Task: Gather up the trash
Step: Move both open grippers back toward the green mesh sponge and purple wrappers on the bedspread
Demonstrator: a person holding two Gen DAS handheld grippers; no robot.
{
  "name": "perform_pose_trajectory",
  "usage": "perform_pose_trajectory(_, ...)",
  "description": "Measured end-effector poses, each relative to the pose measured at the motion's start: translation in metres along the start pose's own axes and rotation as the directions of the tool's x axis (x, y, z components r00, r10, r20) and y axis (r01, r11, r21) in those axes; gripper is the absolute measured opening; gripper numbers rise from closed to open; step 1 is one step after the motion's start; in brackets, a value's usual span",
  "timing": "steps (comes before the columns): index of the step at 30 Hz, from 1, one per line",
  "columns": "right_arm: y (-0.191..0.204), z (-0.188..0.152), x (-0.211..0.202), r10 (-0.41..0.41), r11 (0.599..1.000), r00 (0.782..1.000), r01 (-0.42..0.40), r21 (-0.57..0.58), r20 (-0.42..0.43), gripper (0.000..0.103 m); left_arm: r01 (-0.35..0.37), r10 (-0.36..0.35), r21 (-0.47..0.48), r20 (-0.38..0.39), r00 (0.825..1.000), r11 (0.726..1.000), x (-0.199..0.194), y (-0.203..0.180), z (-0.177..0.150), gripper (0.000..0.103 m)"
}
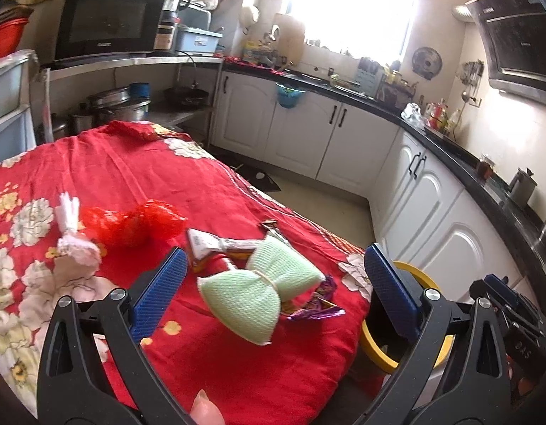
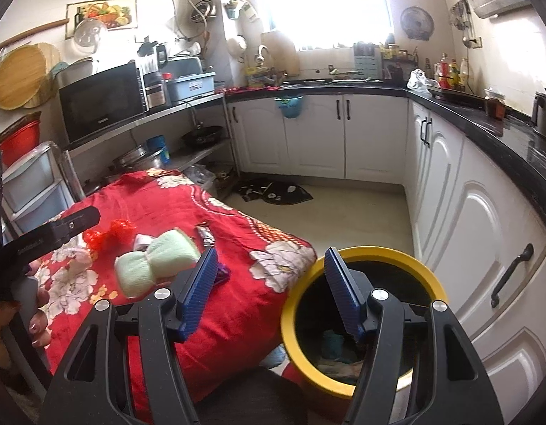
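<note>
Between the blue pads of the left fingers [image 1: 274,285], seen from the left wrist, lies the green mesh sponge [image 1: 262,292], tied at its waist like a bow, on the red flowered cloth [image 1: 138,173] that covers the surface. The left fingers are spread wide and released, with nothing touching either pad; the sponge sits lower and further out than the tips, apart from both. Just beyond the sponge is a twisted paper wrapper [image 1: 216,246], and under its right end a purple foil wrapper [image 1: 317,306]. Left of the left pad are a crumpled red plastic net [image 1: 138,225] and a pale pink foam sleeve [image 1: 76,248].

From the right wrist view, the right fingers [image 2: 269,285] are also released and hold nothing. Their right pad hangs over the mouth of the yellow-rimmed bin [image 2: 365,256], which stands at the corner of the surface; some scraps already lie at its bottom. Their left pad is above the cloth's edge, near the purple foil.

By my reading, the step in hand is the pause between a drop and the next pick: several pieces remain on the cloth. The next move calls for the left fingers to go down and forward until the pads straddle the sponge's narrow waist, then clench. Being soft, it may squash rather than lift cleanly.
</note>
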State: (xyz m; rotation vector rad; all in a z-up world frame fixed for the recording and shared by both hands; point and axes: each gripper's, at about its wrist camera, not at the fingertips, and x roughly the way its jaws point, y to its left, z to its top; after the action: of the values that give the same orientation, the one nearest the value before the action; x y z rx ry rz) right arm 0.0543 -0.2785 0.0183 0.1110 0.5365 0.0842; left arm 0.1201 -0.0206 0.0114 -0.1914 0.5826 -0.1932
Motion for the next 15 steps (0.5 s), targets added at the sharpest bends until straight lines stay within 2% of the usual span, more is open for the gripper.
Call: perform_pose_trajectory(15,0.044,0.004,0.012,0.077,0.994,0.997,-0.079,-0.077,-0.028,0.060,-0.064,0.067,-0.101,0.025,0.997,0.993,-0.010,0.052,0.000,0.092)
